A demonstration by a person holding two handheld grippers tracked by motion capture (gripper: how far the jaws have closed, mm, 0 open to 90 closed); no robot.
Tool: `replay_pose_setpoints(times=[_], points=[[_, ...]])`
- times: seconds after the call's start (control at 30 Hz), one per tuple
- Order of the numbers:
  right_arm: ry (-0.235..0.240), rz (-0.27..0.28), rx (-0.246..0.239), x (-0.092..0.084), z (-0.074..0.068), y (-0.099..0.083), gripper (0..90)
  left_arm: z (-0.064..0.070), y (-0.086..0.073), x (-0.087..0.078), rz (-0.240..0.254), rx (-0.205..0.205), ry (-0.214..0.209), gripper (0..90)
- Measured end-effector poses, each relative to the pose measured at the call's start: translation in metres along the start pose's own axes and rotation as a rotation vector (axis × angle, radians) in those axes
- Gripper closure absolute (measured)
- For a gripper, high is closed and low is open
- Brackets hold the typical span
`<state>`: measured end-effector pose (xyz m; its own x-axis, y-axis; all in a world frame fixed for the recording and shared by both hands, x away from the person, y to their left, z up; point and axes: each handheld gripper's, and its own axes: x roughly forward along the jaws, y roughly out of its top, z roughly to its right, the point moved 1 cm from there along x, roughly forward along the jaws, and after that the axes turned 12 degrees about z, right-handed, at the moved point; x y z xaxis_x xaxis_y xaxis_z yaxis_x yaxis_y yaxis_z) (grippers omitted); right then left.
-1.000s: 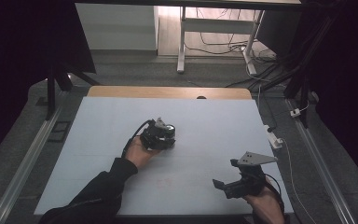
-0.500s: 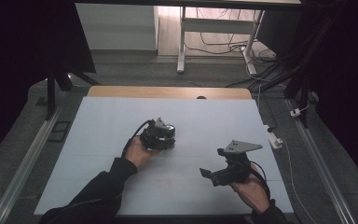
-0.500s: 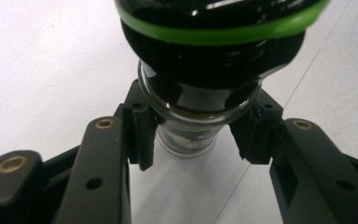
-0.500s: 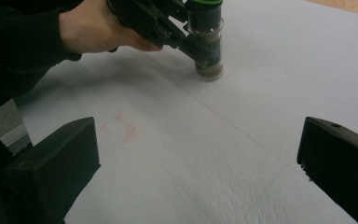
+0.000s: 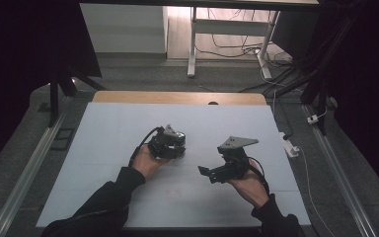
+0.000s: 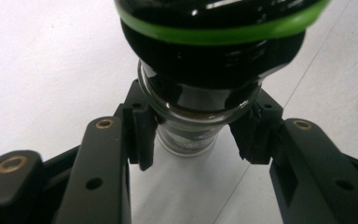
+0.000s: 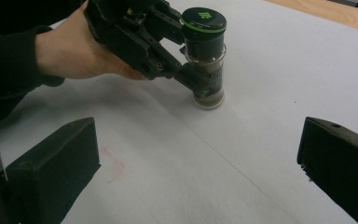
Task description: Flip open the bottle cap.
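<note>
Right gripper (image 5: 208, 173), black, held low over the pale matte table sheet (image 5: 108, 128), jaws spread wide and empty. Faint red smudge (image 7: 113, 169) marks the sheet just beyond. Farther off, the left gripper (image 7: 200, 79) clamps a small upright glass jar (image 7: 206, 70): brown contents, unreadable label, black lid with green ring and green arrow emblem.

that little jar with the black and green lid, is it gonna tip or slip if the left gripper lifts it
The jar looks like smooth glass, so it may slip between the left gripper pads, which flank its narrow lower body. The wide lid sits high, so it is probably top-heavy and apt to tip if pushed. It seems partly filled with brown contents, likely light.
</note>
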<state>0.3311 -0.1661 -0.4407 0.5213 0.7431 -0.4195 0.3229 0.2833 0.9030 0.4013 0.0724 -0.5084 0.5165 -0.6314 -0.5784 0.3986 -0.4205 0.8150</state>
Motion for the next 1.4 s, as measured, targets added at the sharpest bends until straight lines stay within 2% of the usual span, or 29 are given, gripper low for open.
replay_pose_setpoints(times=[0.37,0.5,0.57,0.63,0.8,0.83,0.97,1.0,1.07,1.1,1.13,1.2,1.3,1.4], points=[[-0.025,-0.015,-0.001,0.035,0.008,0.009,0.0,0.0,0.0,0.0,0.001,0.001,0.0,53.5],[-0.034,-0.036,-0.017,0.046,0.009,0.009,0.0,0.0,0.0,0.0,0.0,0.001,0.001,53.5],[-0.045,-0.04,-0.043,0.052,0.009,0.01,4.6,0.0,0.0,0.0,0.0,0.001,0.001,53.5],[-0.044,-0.036,-0.045,0.053,0.01,0.01,7.6,0.0,0.0,0.0,0.0,0.001,0.001,53.5],[-0.011,-0.026,-0.05,0.058,0.012,0.013,31.8,0.0,0.0,0.0,0.001,0.002,0.001,53.5],[-0.001,-0.033,-0.056,0.059,0.012,0.014,42.1,0.0,0.0,0.0,0.0,0.002,0.0,53.5],[0.031,-0.05,-0.031,0.065,0.013,0.015,58.9,0.0,0.0,0.0,0.002,0.001,0.0,53.5],[0.031,-0.05,-0.031,0.065,0.013,0.015,58.9,0.0,0.0,0.0,0.003,0.001,0.001,53.5],[0.048,-0.053,-0.023,0.069,0.014,0.015,67.4,0.0,0.0,0.0,0.004,0.002,0.0,53.6],[0.054,-0.055,-0.029,0.072,0.013,0.016,71.4,0.0,0.0,0.001,0.004,0.002,0.0,53.5],[0.06,-0.053,-0.03,0.074,0.012,0.017,79.4,0.0,0.0,0.001,0.004,0.002,0.0,53.5],[0.063,-0.057,-0.042,0.078,0.011,0.017,87.5,0.0,0.0,0.001,0.004,0.001,0.0,53.6],[0.068,-0.068,-0.058,0.083,0.01,0.017,89.0,0.0,0.0,0.001,0.003,0.001,0.0,53.6],[0.071,-0.087,-0.054,0.092,0.01,0.015,89.1,0.0,0.0,0.001,0.004,0.001,0.001,53.6]])
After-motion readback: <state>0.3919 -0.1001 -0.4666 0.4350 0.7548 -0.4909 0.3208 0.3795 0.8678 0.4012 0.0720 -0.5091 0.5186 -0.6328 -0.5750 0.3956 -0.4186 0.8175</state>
